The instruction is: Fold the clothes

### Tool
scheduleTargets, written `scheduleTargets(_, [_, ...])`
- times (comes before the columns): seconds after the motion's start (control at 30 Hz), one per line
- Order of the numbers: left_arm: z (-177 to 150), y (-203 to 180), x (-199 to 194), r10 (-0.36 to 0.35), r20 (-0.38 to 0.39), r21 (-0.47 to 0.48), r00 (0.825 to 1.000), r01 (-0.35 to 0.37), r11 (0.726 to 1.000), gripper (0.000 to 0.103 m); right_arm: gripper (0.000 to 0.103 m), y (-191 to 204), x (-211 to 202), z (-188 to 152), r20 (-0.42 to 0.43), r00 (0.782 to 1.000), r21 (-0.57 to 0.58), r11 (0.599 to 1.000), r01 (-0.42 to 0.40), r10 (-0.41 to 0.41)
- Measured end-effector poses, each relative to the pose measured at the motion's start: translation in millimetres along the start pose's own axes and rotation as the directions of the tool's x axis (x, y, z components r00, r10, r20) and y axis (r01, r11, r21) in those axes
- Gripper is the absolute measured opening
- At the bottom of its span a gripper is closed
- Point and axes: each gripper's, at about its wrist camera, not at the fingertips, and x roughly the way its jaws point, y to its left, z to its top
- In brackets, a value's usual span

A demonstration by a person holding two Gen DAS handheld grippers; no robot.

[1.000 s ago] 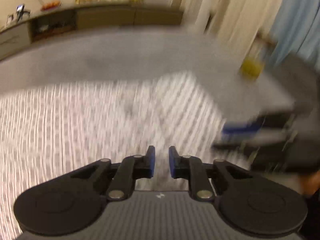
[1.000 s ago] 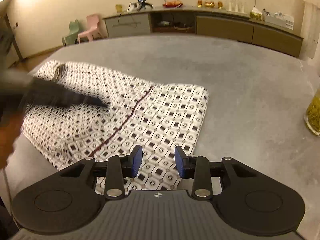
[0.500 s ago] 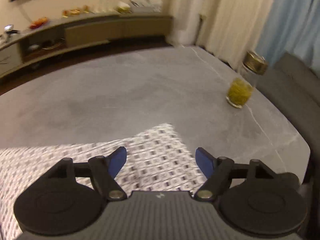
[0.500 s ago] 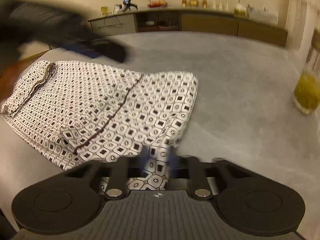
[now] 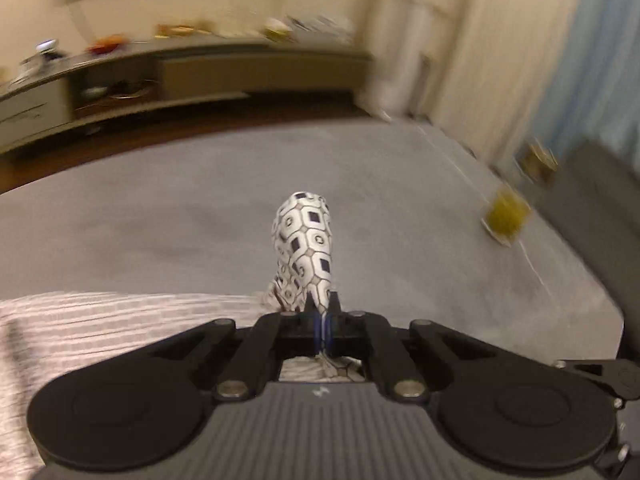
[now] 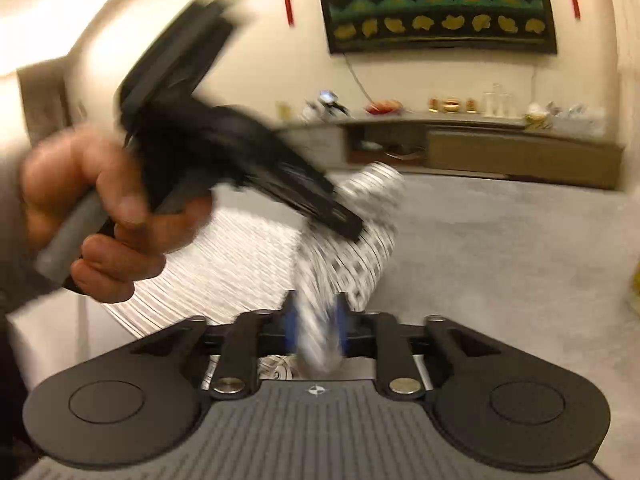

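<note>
The garment is white cloth with a black-and-white geometric print, lying on a grey table. My left gripper is shut on a corner of the patterned garment, which stands up in a bunch above the fingers. My right gripper is shut on another part of the patterned garment, blurred by motion. In the right wrist view a hand holds the left gripper up to the left, with cloth hanging from its tip. The rest of the garment spreads flat to the left.
A glass jar with yellow contents stands near the table's right edge. A dark sofa lies beyond that edge. A long low cabinet with small items runs along the far wall, under a wall screen.
Both grippers have shut on the garment's right end and lifted it off the table. Half a second ago the left one was open above that corner.
</note>
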Motion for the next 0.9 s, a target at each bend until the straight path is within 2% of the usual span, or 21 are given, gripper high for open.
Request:
scheduleTargets(0.1, [-15.8,48.9,-6.2,0.019,-0.004,-0.087,1.0,-0.019,0.996,0.006,0.037,9.5,4.2,3.0,-0.018,0.997,0.02,0.997,-0.075,0.075])
scheduleTargets(0.2, [-31.5,97.8,-12.3,0.037,-0.01,-0.173,0.999,-0.038,0.984,0.028,0.037,26.3,25.7,2.9,-0.086,0.992,-0.004,0.996,-0.091,0.091])
scheduleTargets(0.27, [-42.0,130.4,-16.4,0.048,-0.014,-0.229,0.999,-0.05,0.972,0.037,0.037,39.6,43.4,0.0,-0.138,0.987,-0.036,0.996,-0.085,0.079])
scheduleTargets(0.3, [-47.3,145.6,-18.7,0.053,-0.016,-0.255,0.998,-0.055,0.965,0.047,0.037,46.0,51.7,-2.6,-0.162,0.985,-0.057,0.996,-0.075,0.065])
scheduleTargets(0.43, [-68.6,151.3,-26.3,0.07,-0.014,-0.261,0.997,-0.072,0.963,0.06,0.037,62.4,76.6,-11.8,-0.235,0.972,-0.116,0.992,-0.047,0.019])
scheduleTargets(0.5, [-78.5,152.2,-26.8,0.089,-0.01,-0.259,0.996,-0.088,0.962,0.063,0.037,66.9,87.4,-16.4,-0.257,0.966,-0.137,0.989,-0.047,0.01])
scheduleTargets(0.57, [-82.9,151.1,-19.3,0.108,-0.011,-0.256,0.994,-0.107,0.961,0.062,0.037,67.2,96.7,-20.4,-0.276,0.961,-0.149,0.988,-0.048,0.005])
scheduleTargets(0.6, [-82.8,152.9,-15.8,0.112,-0.009,-0.254,0.994,-0.11,0.961,0.048,0.037,67.5,102.8,-22.2,-0.285,0.959,-0.154,0.987,-0.048,0.002])
scheduleTargets(0.63, [-81.0,152.1,-15.7,0.106,-0.001,-0.255,0.994,-0.103,0.962,0.012,0.037,69.2,107.6,-22.8,-0.287,0.958,-0.16,0.986,-0.048,0.0])
scheduleTargets(0.67, [-79.3,151.4,-15.7,0.1,0.006,-0.255,0.995,-0.095,0.962,0.004,0.037,71.5,111.8,-22.9,-0.287,0.958,-0.167,0.985,-0.048,-0.001])
scheduleTargets(0.8, [-79.6,163.3,-28.2,0.131,0.051,-0.321,0.99,-0.108,0.941,0.003,0.037,71.3,114.2,-16.5,-0.249,0.968,-0.179,0.982,-0.051,0.004])
scheduleTargets(0.87, [-83.1,172.2,-22.5,0.173,0.019,-0.331,0.985,-0.157,0.931,0.004,0.037,69.2,112.2,-19.5,-0.252,0.968,-0.182,0.982,-0.053,0.006])
scheduleTargets(0.9, [-85.6,174.5,-22.1,0.159,0.021,-0.343,0.987,-0.142,0.928,0.006,0.037,68.3,113.1,-21.6,-0.257,0.966,-0.186,0.981,-0.055,0.005])
